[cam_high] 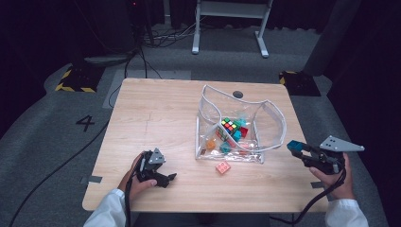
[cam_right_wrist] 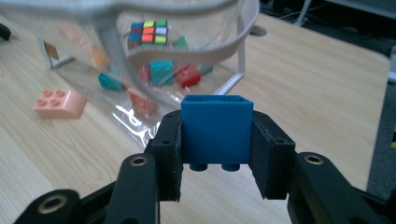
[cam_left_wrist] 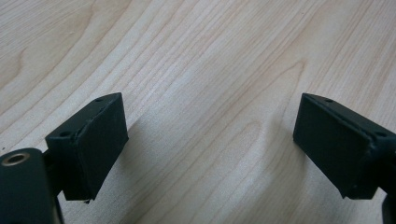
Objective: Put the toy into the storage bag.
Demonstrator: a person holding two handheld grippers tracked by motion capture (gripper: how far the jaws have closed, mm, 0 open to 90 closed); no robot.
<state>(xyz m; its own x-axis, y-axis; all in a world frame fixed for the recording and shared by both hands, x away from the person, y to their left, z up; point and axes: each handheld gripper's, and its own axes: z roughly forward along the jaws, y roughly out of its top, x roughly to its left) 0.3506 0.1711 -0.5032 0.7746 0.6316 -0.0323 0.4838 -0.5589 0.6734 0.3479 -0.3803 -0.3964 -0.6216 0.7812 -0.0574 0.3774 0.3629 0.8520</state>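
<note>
- Gripping a blue brick point(cam_right_wrist: 217, 129) between its two black jaws, your right gripper point(cam_right_wrist: 217, 140) is pinching the block by its side walls, hollow top facing up and two studs poking out underneath.
- In the high view, you are holding that right gripper point(cam_high: 297, 147) above the table's right edge, at about 4 o'clock from the table's middle, with the blue brick point(cam_high: 295, 146) pointing toward 9 o'clock, just beside the bag's right wall.
- Your right hand point(cam_high: 336, 178) is wrapping the handle below the grey three-cornered plate.
- Your left gripper point(cam_left_wrist: 210, 140) is standing wide, both jaws well apart with bare wood grain between them and nothing held.
- In the high view, that left gripper point(cam_high: 169, 178) is sitting low over the table at about 7 o'clock from the middle, jaws aiming toward 3 o'clock, your left hand point(cam_high: 137, 178) behind it.
- Moving outward, a clear plastic bag point(cam_high: 269, 120) is standing open right of the table's middle, its white-edged mouth gaping upward.
- Inside it, a colour cube point(cam_high: 230, 125) is lying among small teal, red and orange bricks.
- A pink brick point(cam_high: 223, 167) is lying on the wooden table point(cam_high: 156, 118) just outside the bag, at 6 o'clock from it, apart from both grippers.
</note>
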